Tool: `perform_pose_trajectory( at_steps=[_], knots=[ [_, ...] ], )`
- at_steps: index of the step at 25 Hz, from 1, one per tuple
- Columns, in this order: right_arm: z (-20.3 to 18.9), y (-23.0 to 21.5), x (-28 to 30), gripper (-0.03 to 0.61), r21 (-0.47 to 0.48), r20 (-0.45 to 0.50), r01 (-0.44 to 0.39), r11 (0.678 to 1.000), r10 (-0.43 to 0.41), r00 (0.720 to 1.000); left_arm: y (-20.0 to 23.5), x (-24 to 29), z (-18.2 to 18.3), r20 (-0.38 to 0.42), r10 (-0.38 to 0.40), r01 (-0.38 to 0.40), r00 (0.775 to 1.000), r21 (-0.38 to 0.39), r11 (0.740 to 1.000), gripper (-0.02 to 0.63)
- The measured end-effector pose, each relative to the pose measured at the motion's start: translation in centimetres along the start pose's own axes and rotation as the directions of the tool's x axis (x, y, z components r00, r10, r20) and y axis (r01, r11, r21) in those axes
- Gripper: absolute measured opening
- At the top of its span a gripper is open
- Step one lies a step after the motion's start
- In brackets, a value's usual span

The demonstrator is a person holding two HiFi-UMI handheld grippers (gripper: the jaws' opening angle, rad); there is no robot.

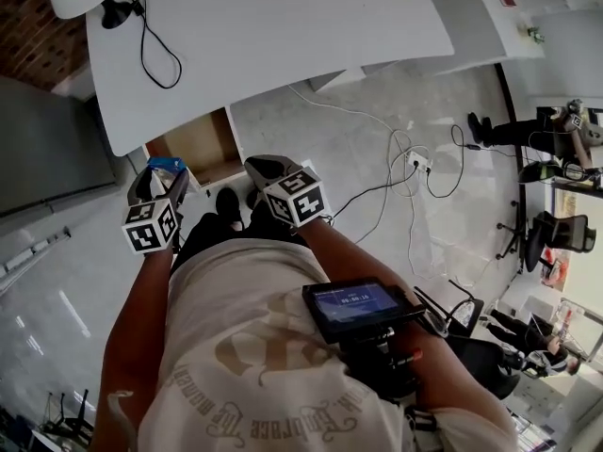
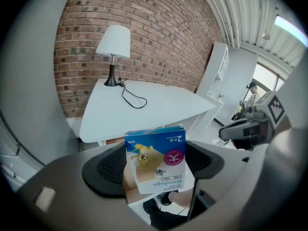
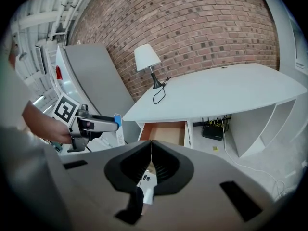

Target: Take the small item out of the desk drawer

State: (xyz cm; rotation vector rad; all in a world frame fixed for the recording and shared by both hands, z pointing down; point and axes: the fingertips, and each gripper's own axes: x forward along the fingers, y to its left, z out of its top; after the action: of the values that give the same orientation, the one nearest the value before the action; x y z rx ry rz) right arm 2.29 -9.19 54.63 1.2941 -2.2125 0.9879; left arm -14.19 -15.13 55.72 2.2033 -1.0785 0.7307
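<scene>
My left gripper (image 2: pixel 156 165) is shut on a small blue and white bandage box (image 2: pixel 158 160), held up in the air in front of the desk. In the head view the box (image 1: pixel 166 166) shows as a blue patch between the left gripper (image 1: pixel 160 179) jaws. The wooden desk drawer (image 3: pixel 163 133) hangs open under the white desk (image 3: pixel 216 95), and its inside looks bare; the head view shows the drawer (image 1: pixel 200 145) just beyond both grippers. My right gripper (image 3: pixel 150 150) is shut with nothing in it, and in the head view the right gripper (image 1: pixel 268 169) is near the drawer's front.
A white lamp (image 2: pixel 114 44) with a black cord stands on the desk by the brick wall. A grey cabinet (image 1: pixel 47 149) is to the left. Cables and a power strip (image 1: pixel 415 163) lie on the floor at right. Chairs (image 1: pixel 556 234) stand far right.
</scene>
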Motion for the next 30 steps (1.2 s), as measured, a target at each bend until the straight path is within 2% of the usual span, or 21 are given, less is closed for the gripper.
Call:
perform_pose_trajectory(
  at_steps=[7, 17, 22, 30],
  knots=[
    [1.9, 1.8, -0.7, 0.006, -0.032, 0.048, -0.025, 0.999, 0.026, 0.999, -0.9, -2.1, 2.2, 0.068, -0.047, 0.049, 0.997, -0.038, 0.998, 0.377],
    [4.3, 4.4, -1.9, 0.006, -0.145, 0.08, -0.037, 0.989, 0.049, 0.996, -1.7, -4.4, 3.1, 0.097, -0.071, 0.071, 0.993, 0.007, 0.997, 0.377],
    [5.7, 4.8, -2.5, 0.006, -0.17, 0.119, -0.045, 0.984, 0.066, 0.991, -2.3, -5.3, 4.2, 0.138, -0.066, 0.06, 0.988, 0.045, 0.997, 0.377],
    [8.5, 5.9, -5.3, 0.006, -0.154, 0.209, -0.029, 0.988, 0.061, 0.976, -3.2, -8.2, 6.9, 0.224, -0.126, 0.114, 0.966, 0.065, 0.991, 0.377]
  ],
)
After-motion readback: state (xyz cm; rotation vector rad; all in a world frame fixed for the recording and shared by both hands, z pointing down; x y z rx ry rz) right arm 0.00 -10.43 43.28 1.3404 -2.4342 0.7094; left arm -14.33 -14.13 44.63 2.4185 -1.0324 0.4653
